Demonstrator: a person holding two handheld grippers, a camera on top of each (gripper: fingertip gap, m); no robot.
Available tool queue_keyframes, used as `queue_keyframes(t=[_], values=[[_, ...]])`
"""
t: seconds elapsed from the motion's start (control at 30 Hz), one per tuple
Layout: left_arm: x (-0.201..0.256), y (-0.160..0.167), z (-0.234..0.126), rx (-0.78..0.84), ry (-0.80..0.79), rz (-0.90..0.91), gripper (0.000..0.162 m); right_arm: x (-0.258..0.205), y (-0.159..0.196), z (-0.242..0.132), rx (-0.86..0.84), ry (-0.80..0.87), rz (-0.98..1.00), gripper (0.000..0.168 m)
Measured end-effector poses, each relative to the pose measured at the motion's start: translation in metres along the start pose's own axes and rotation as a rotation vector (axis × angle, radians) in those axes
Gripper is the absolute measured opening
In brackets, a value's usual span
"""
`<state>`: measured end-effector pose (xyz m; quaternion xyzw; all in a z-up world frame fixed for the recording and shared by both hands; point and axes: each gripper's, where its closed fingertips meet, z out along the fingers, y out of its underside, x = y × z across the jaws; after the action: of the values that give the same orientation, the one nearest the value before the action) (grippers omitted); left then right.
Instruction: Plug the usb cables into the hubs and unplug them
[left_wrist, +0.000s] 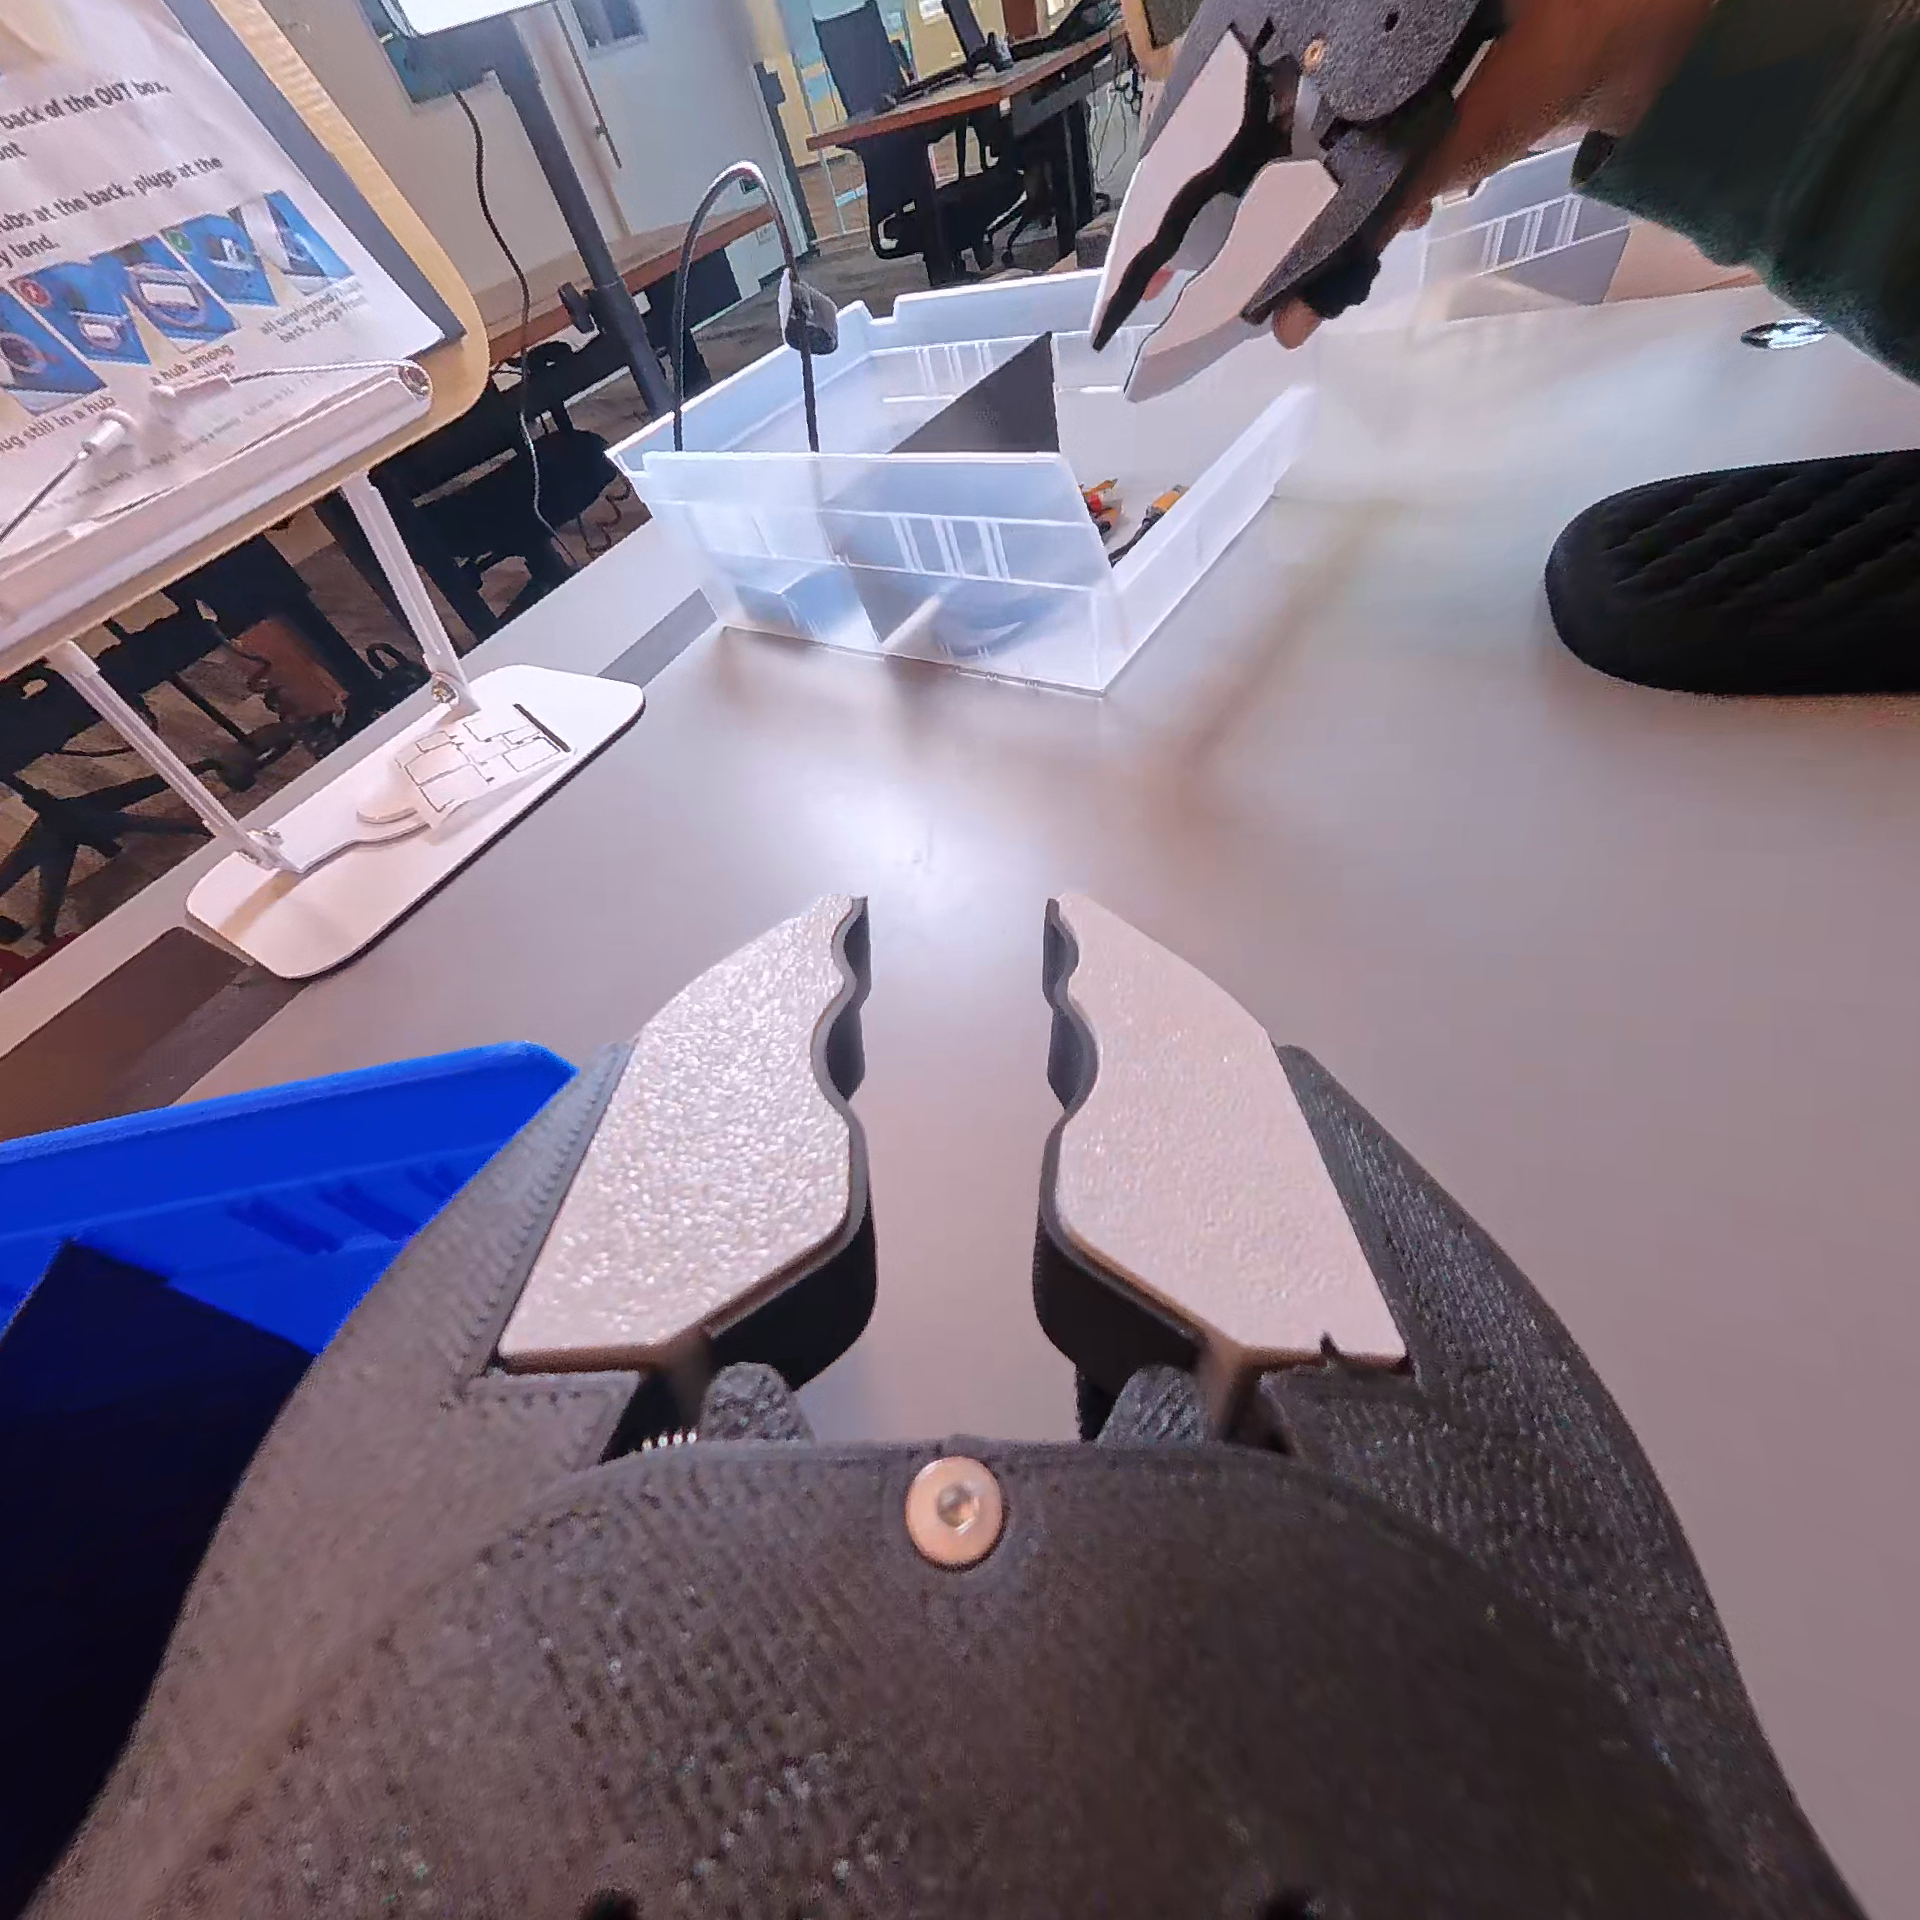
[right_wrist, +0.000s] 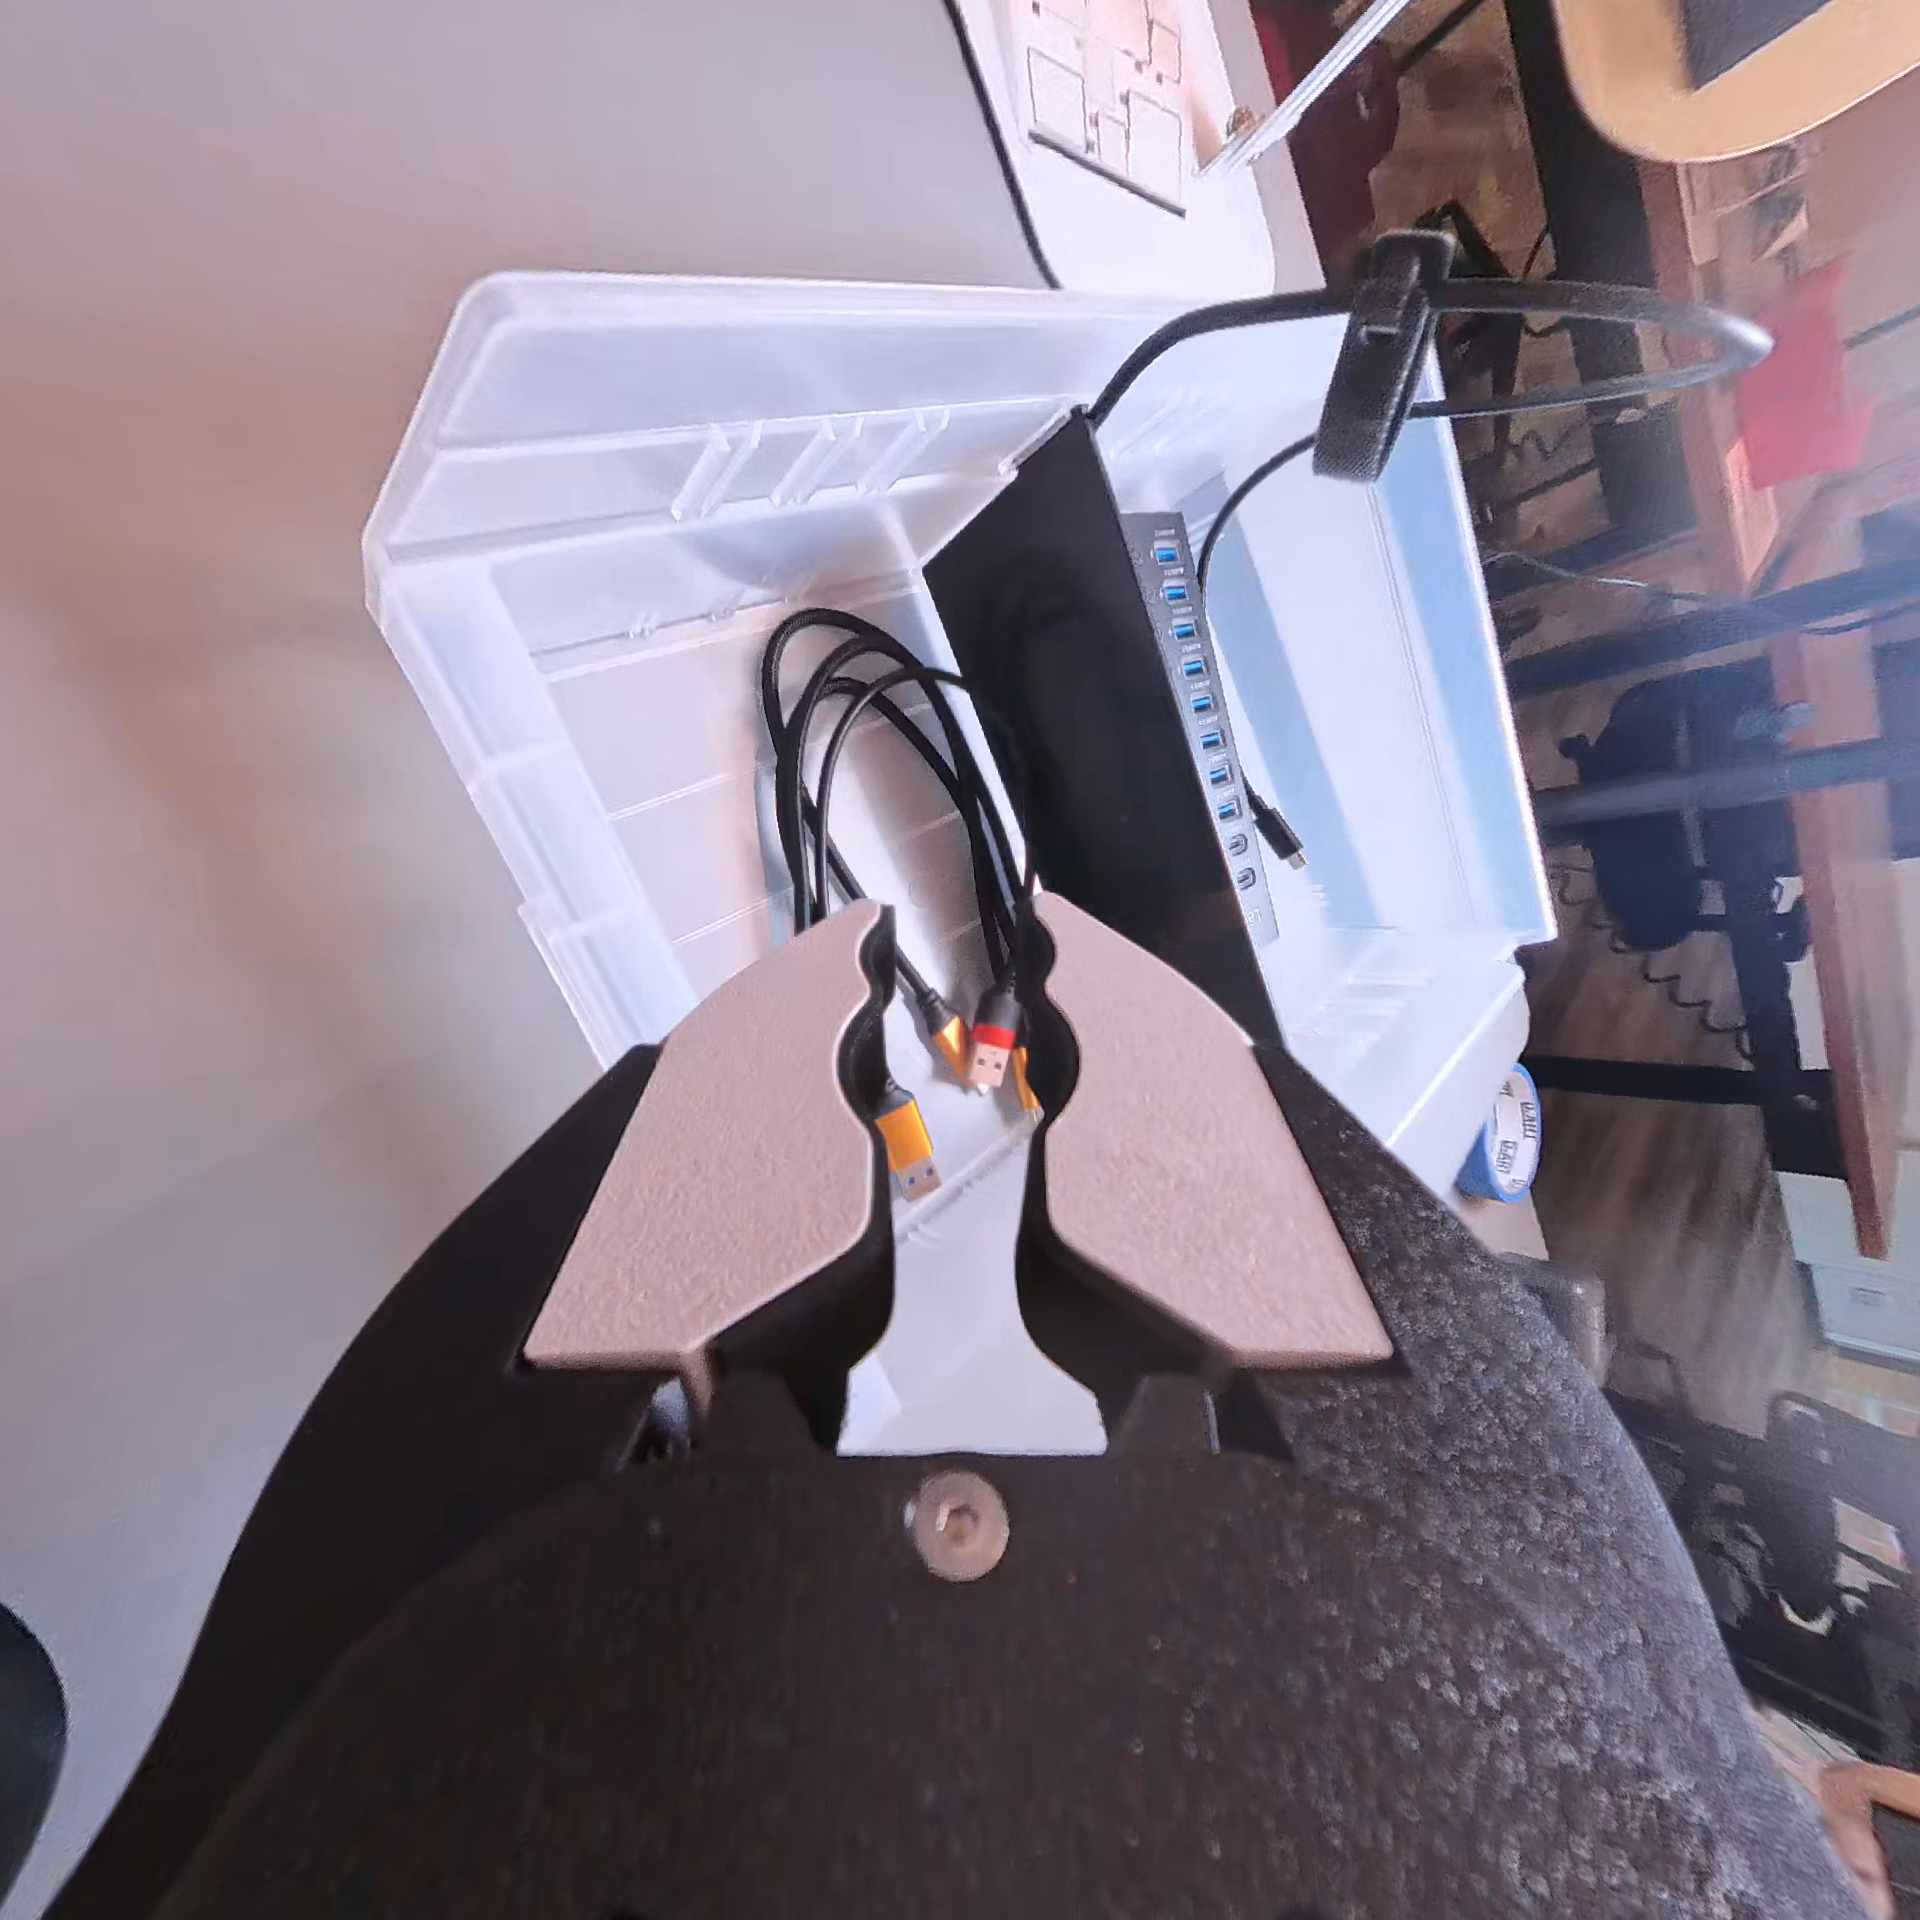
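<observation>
While both the left gripper (left_wrist: 956, 925) and right gripper (right_wrist: 961, 925) hang apart and empty, the limp, light usb cables (right_wrist: 894, 758) lie mid-frame in the clear bin (right_wrist: 582, 436); the rigid orange plug (right_wrist: 906, 1141) looks the best hold.

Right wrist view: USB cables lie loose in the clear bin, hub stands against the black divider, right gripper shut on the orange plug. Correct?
Not quite. The right gripper is open and holds nothing; the orange plug lies loose in the clear bin below its fingers, as the right wrist view shows. The rest holds: USB cables loose, hub against the black divider.
</observation>
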<state>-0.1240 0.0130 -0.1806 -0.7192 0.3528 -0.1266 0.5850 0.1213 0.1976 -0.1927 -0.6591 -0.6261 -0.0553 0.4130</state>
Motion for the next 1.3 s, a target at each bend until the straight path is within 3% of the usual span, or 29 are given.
queue_keyframes(t=[0.23,0.37,0.47,0.57,0.63,1.1,1.3], values=[[-0.019,0.019,-0.002,-0.12,-0.081,0.055,0.035,0.011,-0.046,-0.049,0.286,0.073,0.135,0.023],[-0.06,0.064,-0.035,-0.491,-0.216,0.158,0.053,-0.014,-0.066,-0.065,0.435,0.036,0.236,0.023],[-0.074,0.103,-0.057,-0.727,-0.195,0.122,0.062,-0.036,-0.07,-0.06,0.482,0.019,0.268,0.023],[-0.064,0.139,-0.063,-0.933,-0.067,0.154,0.044,-0.048,-0.067,-0.046,0.476,0.036,0.254,0.023],[-0.064,0.139,-0.056,-0.924,-0.051,0.192,0.029,-0.052,-0.064,-0.038,0.473,0.027,0.261,0.023],[-0.058,0.123,-0.009,-0.744,0.16,0.386,0.029,-0.055,-0.039,-0.013,0.403,0.05,0.295,0.023],[-0.084,0.112,0.008,-0.64,-0.028,0.526,0.033,-0.071,-0.021,0.006,0.27,0.051,0.169,0.036]])
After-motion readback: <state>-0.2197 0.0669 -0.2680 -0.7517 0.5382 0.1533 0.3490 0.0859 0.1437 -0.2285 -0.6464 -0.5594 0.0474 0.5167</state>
